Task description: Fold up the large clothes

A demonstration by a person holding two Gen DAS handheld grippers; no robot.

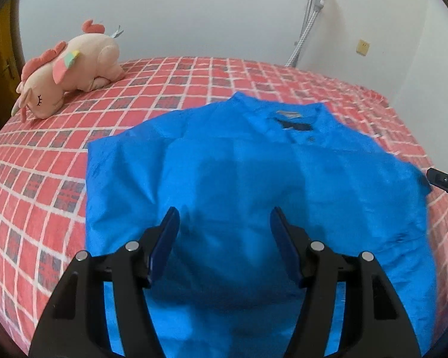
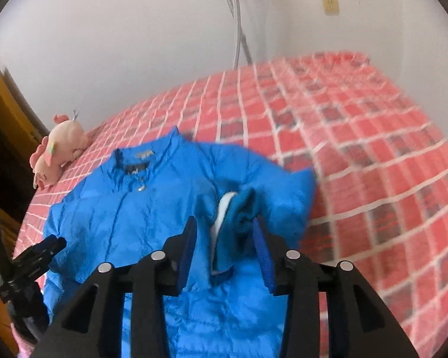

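A bright blue padded jacket (image 1: 254,164) lies face up on the bed, collar toward the wall. My left gripper (image 1: 224,214) hovers over its lower body, open, with nothing between the fingers. In the right wrist view the jacket (image 2: 128,208) has one sleeve folded in over the chest. The sleeve's cuff (image 2: 236,208), with its white lining showing, lies between the fingers of my right gripper (image 2: 225,223). The jaws stand apart and there is a gap beside the left pad, so it is open. Each gripper shows at the edge of the other's view: the right gripper (image 1: 442,179), the left gripper (image 2: 41,250).
A red checked sheet (image 1: 194,77) covers the bed. A pink plush toy (image 1: 74,68) lies at the far left corner near the wall. A grey hose (image 1: 307,24) hangs on the white wall beyond the bed. A wooden door (image 1: 3,44) stands at the left.
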